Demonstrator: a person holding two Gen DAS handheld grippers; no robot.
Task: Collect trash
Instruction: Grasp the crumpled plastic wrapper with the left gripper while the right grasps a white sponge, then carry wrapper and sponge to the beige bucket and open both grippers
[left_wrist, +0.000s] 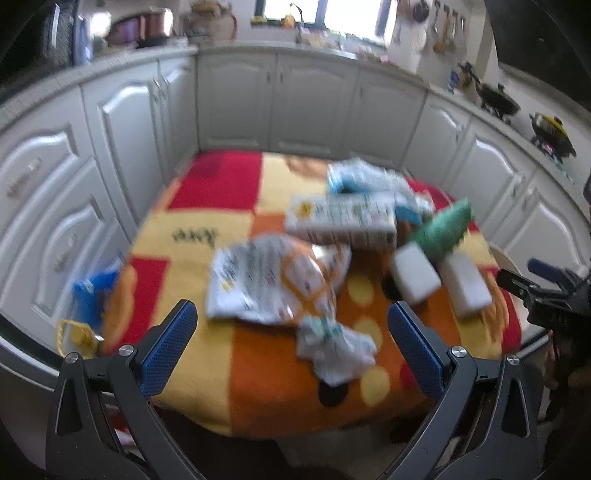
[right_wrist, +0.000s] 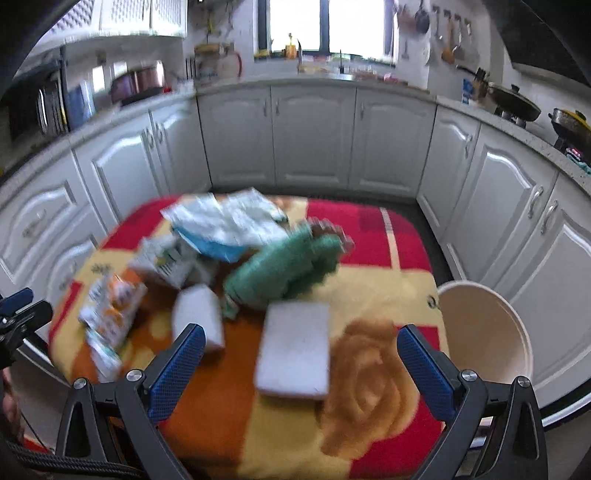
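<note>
Across a blanket-covered table (right_wrist: 369, 236) amid white kitchen cabinets (right_wrist: 314, 136), trash sits piled toward the far edge: paper wrappers (right_wrist: 225, 218), green bag (right_wrist: 280, 266), carton (left_wrist: 340, 218), two white blocks (right_wrist: 295, 350). Cream bucket (right_wrist: 487, 328) stands just off the right edge. Left gripper (left_wrist: 291, 343) and right gripper (right_wrist: 301, 365) both hang spread wide, empty, near the front edge. Looks like approach step; next, close on nearest block, carry to bucket.

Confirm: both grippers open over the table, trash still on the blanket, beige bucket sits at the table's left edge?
Not quite: the beige bucket sits off the table's right edge, as the right wrist view shows. The rest holds: left gripper and right gripper are open and empty, and the trash, such as the green packet, still lies on the blanket.
</note>
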